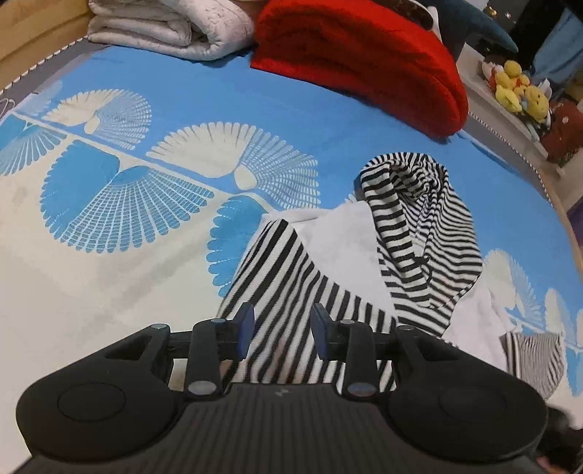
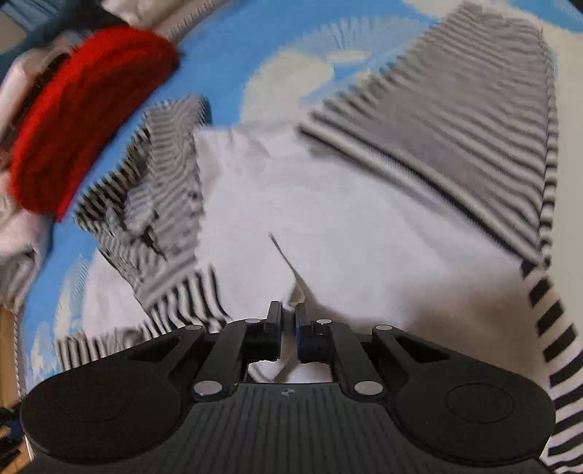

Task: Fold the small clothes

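A small white garment with black-and-white striped sleeves and hood (image 1: pixel 411 226) lies on the blue-and-white bedspread (image 1: pixel 182 109). In the left wrist view my left gripper (image 1: pixel 282 330) is open, its blue pads either side of a striped sleeve (image 1: pixel 280 277) just below it. In the right wrist view, which is motion-blurred, my right gripper (image 2: pixel 288 328) is shut on the white edge of the garment (image 2: pixel 328 218). The striped hood (image 2: pixel 156 189) lies to its left and a striped sleeve (image 2: pixel 455 127) to the upper right.
A red folded blanket (image 1: pixel 364 62) and a white folded quilt (image 1: pixel 171 25) lie at the far end of the bed. Yellow plush toys (image 1: pixel 517 87) sit on a shelf beyond the bed's right edge. The red blanket shows too in the right wrist view (image 2: pixel 80 109).
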The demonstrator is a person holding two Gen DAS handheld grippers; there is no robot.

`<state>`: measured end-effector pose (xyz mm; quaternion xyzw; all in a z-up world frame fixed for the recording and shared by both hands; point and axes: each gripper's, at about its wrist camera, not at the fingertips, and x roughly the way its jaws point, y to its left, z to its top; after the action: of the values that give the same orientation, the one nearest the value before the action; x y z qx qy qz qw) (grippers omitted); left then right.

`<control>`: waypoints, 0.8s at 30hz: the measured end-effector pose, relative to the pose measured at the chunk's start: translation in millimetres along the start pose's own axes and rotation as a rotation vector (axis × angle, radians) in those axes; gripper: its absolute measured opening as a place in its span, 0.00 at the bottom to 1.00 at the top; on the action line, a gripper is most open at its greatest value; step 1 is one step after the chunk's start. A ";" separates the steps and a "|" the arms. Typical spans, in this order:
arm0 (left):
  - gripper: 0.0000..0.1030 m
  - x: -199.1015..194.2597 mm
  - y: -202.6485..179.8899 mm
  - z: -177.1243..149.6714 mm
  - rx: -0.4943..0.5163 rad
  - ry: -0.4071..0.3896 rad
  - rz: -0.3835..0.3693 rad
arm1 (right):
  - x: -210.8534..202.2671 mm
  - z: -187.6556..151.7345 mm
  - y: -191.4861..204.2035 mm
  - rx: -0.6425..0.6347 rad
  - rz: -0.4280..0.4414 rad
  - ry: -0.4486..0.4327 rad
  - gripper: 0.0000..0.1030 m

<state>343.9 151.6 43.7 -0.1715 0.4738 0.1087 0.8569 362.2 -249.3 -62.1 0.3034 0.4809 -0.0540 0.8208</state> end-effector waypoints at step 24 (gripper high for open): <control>0.33 75.7 14.6 -59.6 -0.022 0.350 -0.060 | 1.0 21.7 -67.4 0.159 -0.074 0.086 0.13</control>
<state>332.6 143.1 -52.7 -0.2113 0.6091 0.0566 0.7623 353.5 -315.6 -85.3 0.3514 0.5206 -0.1091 0.7704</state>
